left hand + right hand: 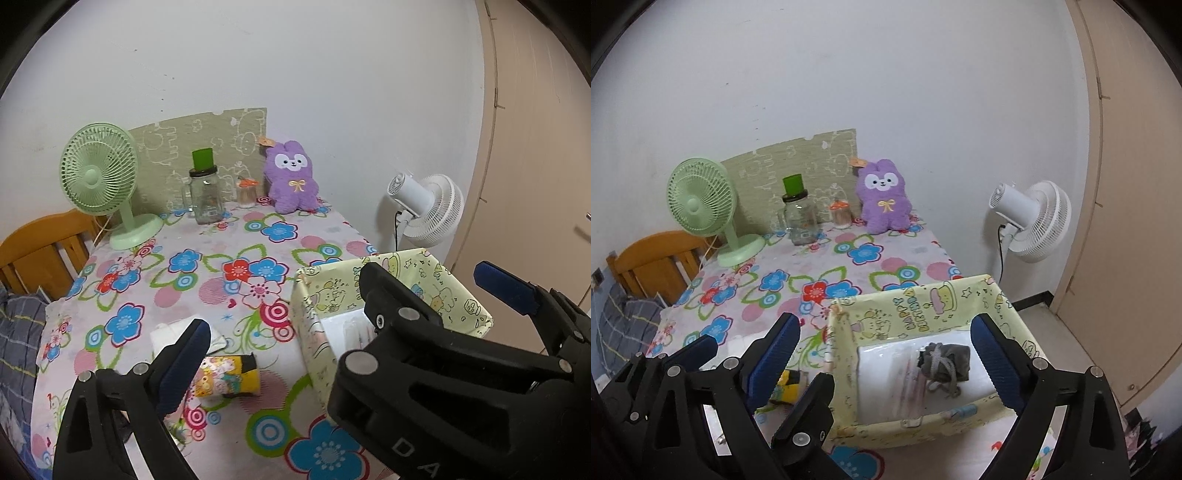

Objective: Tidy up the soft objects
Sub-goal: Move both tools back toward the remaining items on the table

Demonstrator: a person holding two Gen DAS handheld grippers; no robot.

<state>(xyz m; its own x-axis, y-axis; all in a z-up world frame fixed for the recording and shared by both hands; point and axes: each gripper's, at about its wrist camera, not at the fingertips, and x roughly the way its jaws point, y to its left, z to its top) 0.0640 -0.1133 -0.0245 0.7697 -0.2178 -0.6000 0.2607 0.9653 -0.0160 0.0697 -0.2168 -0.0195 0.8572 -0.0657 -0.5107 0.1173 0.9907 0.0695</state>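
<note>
Hovering empty, the left gripper (280,306) and right gripper (886,354) both stand with jaws spread wide, nothing between the pads. A grey drawstring pouch (943,363) already lies inside the yellow box (916,306); a yellow patterned roll (227,376) lies on the floral tablecloth (207,254) at nine o'clock of the box. Judged stage: between placements; the next move calls for lowering onto the roll, at seven o'clock from the purple plush (291,177).

A green desk fan (99,173), a glass jar (204,197) and a white floor fan (1032,221) stand beside the wall.
</note>
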